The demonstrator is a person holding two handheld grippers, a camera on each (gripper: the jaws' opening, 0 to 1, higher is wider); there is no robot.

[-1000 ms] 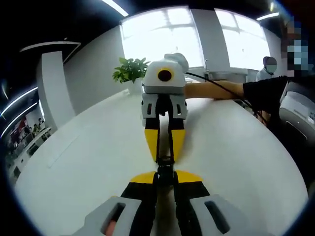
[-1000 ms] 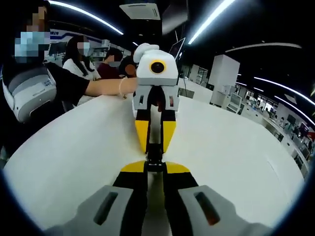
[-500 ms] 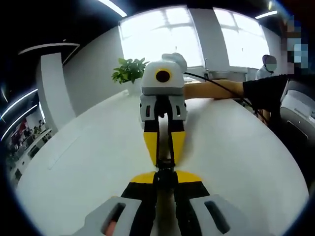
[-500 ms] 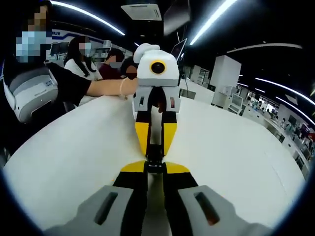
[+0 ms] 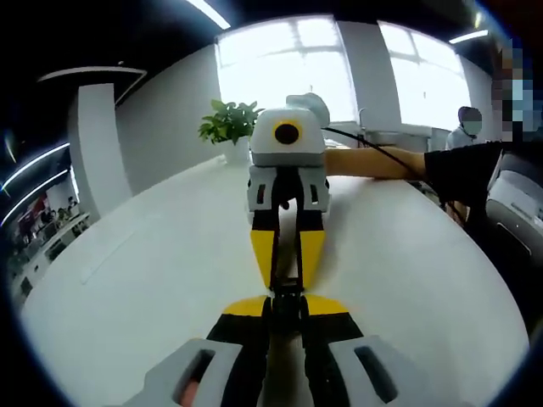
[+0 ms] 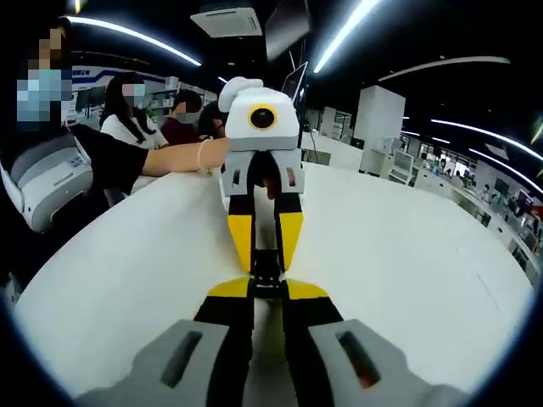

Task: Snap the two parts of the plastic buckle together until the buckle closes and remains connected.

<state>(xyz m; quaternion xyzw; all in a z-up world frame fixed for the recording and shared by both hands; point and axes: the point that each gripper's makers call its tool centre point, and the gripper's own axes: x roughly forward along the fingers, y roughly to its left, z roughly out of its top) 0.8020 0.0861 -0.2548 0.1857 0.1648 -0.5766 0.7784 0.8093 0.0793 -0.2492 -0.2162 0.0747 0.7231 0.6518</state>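
— Where does the light come from?
— In the left gripper view, blown-out windows (image 5: pixel 339 59) at the top; ceiling strip lights (image 6: pixel 348 30) streak the right gripper view's dark upper half.
— Sharpness?
— Crisp centrally; edges bend and soften. The white table (image 5: pixel 153 280) glares evenly, with faint shadows.

Right gripper (image 6: pixel 267 288) and left gripper (image 6: pixel 264 254) pinch the black buckle (image 6: pixel 265 273) tip to tip.

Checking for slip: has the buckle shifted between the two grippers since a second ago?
No. The buckle sits pinched between the left gripper and right gripper tips as before; only the background moved.
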